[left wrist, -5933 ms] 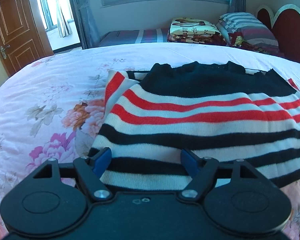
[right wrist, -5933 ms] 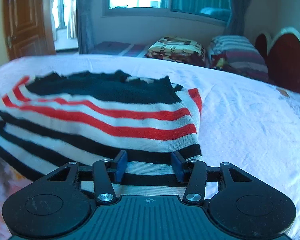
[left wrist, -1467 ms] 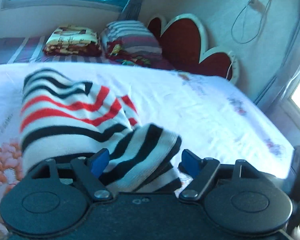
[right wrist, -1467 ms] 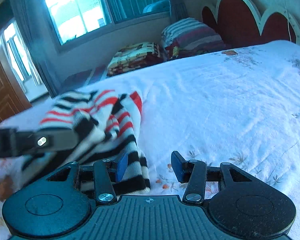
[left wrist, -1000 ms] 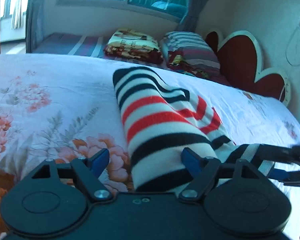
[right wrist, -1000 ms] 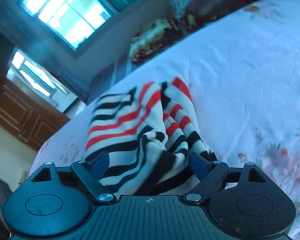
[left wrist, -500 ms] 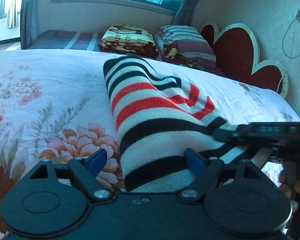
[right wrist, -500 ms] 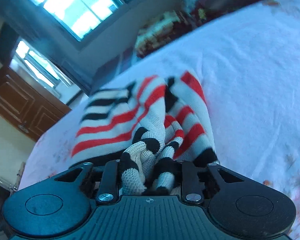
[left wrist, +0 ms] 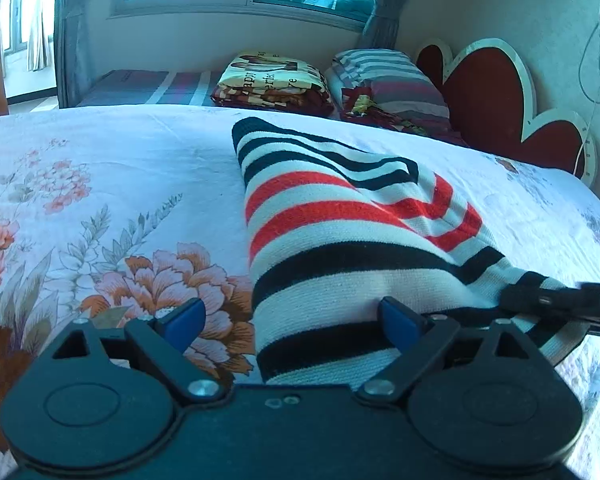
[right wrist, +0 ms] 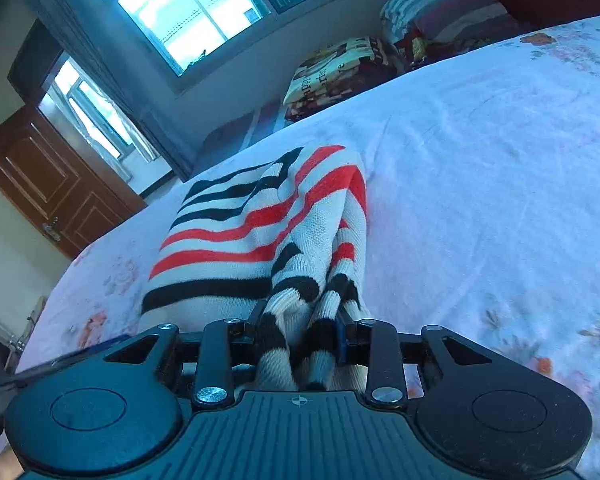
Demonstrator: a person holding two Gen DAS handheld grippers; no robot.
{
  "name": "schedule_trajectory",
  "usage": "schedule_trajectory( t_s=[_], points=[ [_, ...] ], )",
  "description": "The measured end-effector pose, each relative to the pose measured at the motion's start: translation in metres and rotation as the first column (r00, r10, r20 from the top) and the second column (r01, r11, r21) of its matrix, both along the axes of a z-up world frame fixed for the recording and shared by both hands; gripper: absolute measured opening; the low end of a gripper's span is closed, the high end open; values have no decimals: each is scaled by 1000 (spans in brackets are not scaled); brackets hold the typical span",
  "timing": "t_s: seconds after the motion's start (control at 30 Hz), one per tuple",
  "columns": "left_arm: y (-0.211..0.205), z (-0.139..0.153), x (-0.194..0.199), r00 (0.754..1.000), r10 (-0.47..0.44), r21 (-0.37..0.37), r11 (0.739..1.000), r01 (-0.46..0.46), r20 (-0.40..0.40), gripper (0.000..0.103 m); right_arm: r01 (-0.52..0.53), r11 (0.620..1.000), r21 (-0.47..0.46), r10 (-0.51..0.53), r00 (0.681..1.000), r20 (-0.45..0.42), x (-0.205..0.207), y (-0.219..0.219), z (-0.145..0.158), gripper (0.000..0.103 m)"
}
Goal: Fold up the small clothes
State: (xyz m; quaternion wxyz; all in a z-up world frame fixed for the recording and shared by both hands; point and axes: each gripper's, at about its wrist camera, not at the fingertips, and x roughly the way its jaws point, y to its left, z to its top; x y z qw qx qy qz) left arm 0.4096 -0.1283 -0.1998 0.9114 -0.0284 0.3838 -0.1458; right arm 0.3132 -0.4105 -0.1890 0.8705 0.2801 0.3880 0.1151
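Note:
A knit sweater (left wrist: 340, 220) with black, white and red stripes lies folded into a long narrow strip on the floral bedsheet (left wrist: 100, 200). My left gripper (left wrist: 292, 314) is at its near end, open and still opening. The strip's left edge lies between its blue pads, and the left pad (left wrist: 188, 314) hangs over bare sheet. In the right wrist view the sweater (right wrist: 240, 248) runs away from me. My right gripper (right wrist: 300, 320) pinches its bunched near corner; its jaws are opening a little while the fabric stays squeezed. That gripper (left wrist: 560, 304) also shows at the left view's right edge.
A folded patterned blanket (left wrist: 272, 80) and a striped pillow (left wrist: 388, 80) lie at the bed's far end. A red heart-shaped headboard (left wrist: 496, 96) stands to the right. A brown door (right wrist: 48, 184) is far left. White sheet (right wrist: 500, 200) spreads right of the sweater.
The right gripper went from open around the sweater's bunched corner to shut on it, and still holds it. The left gripper's jaws spread wider at the strip's near end.

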Motion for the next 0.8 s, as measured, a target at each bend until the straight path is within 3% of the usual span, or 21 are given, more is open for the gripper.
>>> schedule_trajectory(
  t_s=[0.13,0.2,0.3,0.37,0.53,0.67,0.8],
  points=[
    [3,-2,-3,1000,-12,-4,1000,12,-12,94,11,999,-50,-12,1000,-18,-23,-4,6,32],
    [5,-6,-3,1000,-16,-13,1000,16,-24,94,37,995,-96,-41,999,-32,-27,-5,-1,25],
    [6,-12,-3,999,-33,-21,999,32,-41,95,60,994,-86,-67,995,-79,-27,-6,-23,26],
    [7,-11,-4,998,-31,-20,999,30,-52,95,73,992,-100,-81,994,-70,-29,-6,-19,28],
    [7,13,-5,999,-37,-28,999,35,-40,77,65,972,-225,-52,997,61,-29,11,27,28],
    [6,31,7,1000,1,-64,998,-1,-8,77,49,960,-277,-12,991,136,-2,31,49,28],
    [-5,31,33,1000,30,-18,999,-30,3,77,27,955,-296,13,991,133,44,56,44,28]
  ],
)
